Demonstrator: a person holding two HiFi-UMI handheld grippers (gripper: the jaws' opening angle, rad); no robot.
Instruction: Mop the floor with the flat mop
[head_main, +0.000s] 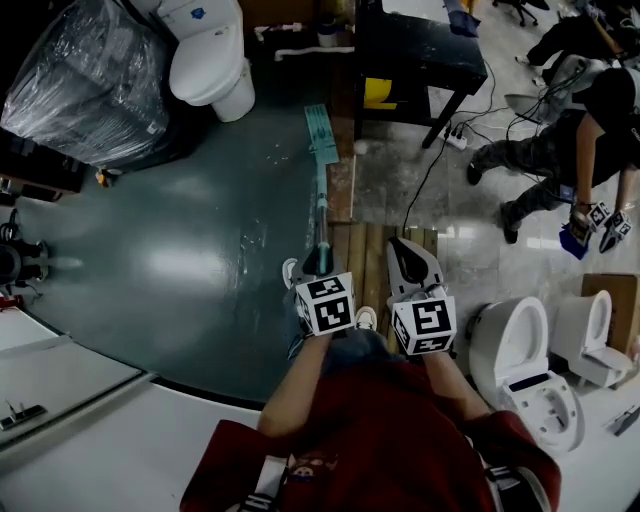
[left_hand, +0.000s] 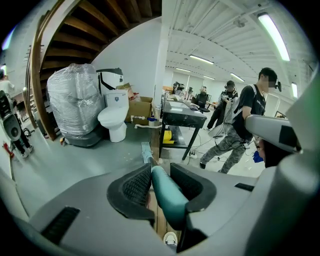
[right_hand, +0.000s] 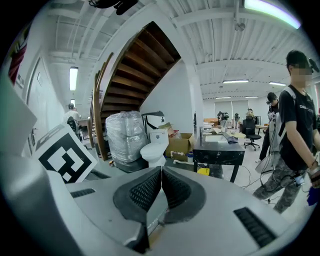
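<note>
The flat mop's teal head (head_main: 321, 135) lies on the dark grey-green floor (head_main: 180, 260), close to a wooden strip. Its thin handle (head_main: 322, 205) runs back from the head to my left gripper (head_main: 318, 262). In the left gripper view that gripper (left_hand: 161, 182) is shut on the teal handle grip (left_hand: 169, 195), and the mop head (left_hand: 146, 151) shows beyond the jaws. My right gripper (head_main: 405, 262) hangs just right of the left one, over wooden planks. Seen in the right gripper view, it (right_hand: 161, 186) is shut with its pads touching and nothing between them.
A white toilet (head_main: 210, 55) and a plastic-wrapped bundle (head_main: 90, 80) stand at the far side of the floor. A black table (head_main: 415, 50) stands right of the mop head, with cables beneath. Wooden planks (head_main: 370, 260), two more toilets (head_main: 520, 350) and a walking person (head_main: 560, 150) are on the right.
</note>
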